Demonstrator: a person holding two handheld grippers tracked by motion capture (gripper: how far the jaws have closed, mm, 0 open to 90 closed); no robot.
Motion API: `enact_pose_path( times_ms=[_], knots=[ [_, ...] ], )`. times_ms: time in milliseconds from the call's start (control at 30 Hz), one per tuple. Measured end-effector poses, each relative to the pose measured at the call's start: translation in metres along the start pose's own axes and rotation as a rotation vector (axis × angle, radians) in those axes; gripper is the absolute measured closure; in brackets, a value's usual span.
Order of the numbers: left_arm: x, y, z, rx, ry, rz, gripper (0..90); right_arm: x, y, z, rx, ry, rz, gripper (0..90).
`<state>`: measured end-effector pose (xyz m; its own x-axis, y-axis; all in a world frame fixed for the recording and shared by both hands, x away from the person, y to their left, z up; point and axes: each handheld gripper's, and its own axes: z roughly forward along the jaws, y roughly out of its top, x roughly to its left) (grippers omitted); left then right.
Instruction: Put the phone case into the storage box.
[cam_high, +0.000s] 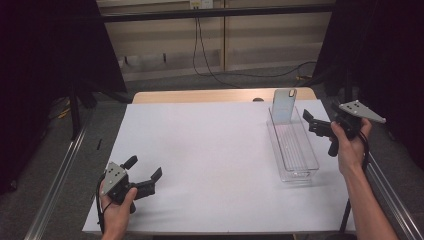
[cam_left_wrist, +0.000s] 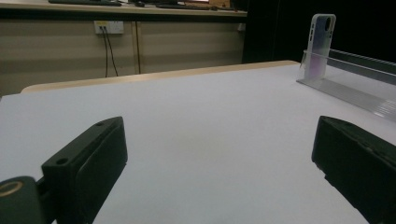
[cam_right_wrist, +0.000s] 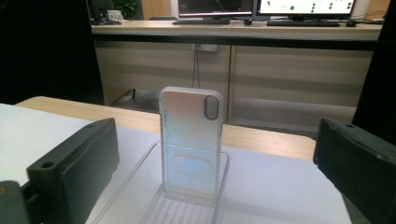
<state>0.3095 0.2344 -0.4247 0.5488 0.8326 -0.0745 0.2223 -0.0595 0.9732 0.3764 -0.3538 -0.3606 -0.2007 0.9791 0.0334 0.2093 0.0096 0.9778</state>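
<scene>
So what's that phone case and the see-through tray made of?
The phone case looks like soft, clear plastic or rubbery silicone with a shiny, rainbow-tinted finish: light glows pink and blue through it. The tray seems to be hard, clear plastic, maybe acrylic: the table shows through it and its edges glint.

Clear tray (cam_left_wrist: 355, 81) cut off at the right edge in the left gripper view; its near end cut by the bottom edge in the right gripper view. Phone case (cam_right_wrist: 190, 144) base blurred behind the tray wall. Small dark object (cam_high: 99, 144) on the floor left of the worktop (cam_high: 200, 150) too small to tell.
</scene>
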Motion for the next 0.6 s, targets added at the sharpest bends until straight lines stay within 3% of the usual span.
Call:
enact_pose_path(
  times_ms=[600],
  knots=[
    [-0.003, 0.002, -0.005, -0.017, -0.008, 0.016, 3.3, 0.010, -0.021, -0.032, -0.024, -0.014, -0.024, 0.0]
  ],
)
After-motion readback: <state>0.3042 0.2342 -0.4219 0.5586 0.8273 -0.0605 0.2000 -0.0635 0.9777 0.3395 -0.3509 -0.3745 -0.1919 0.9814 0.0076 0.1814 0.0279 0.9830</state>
